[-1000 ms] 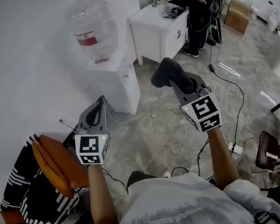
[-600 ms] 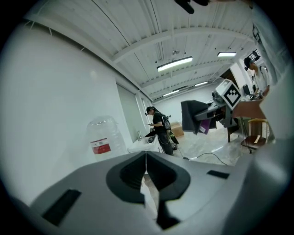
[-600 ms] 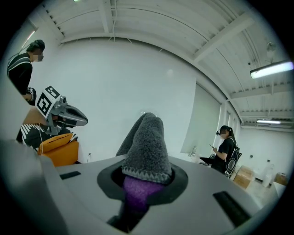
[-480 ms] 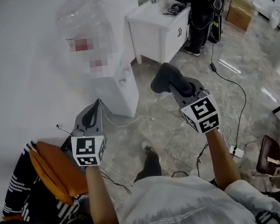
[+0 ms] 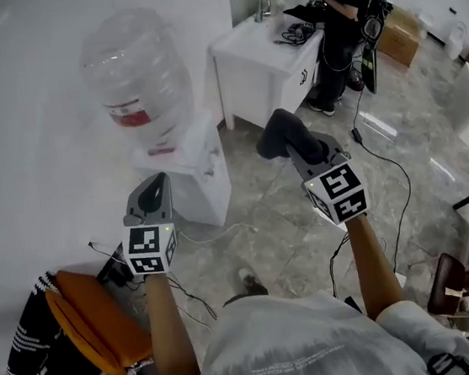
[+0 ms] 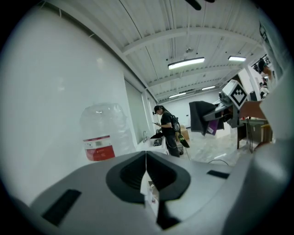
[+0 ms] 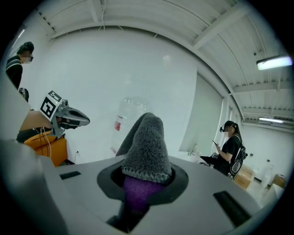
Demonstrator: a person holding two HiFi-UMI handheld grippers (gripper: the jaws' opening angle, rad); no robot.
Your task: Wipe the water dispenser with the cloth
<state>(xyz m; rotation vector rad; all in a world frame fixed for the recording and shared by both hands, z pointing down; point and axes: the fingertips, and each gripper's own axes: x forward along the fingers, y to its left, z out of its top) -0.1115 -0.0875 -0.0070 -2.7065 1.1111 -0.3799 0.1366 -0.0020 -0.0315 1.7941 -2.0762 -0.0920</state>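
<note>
Dispenser (image 5: 188, 171): front and right side open onto bare floor (image 5: 263, 209). Wall (image 5: 28, 165) close behind it. Bottle (image 5: 132, 76) covers the top. Cable (image 5: 213, 237) trails at its foot. Worktop (image 5: 255, 44) to the right, gap between. Orange seat (image 5: 97, 314) low left, well apart.

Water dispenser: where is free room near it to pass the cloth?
Bare floor lies between the water dispenser and the right hand-held gripper holding the cloth. Crowded: cables and an orange bag nearer the wall.
</note>
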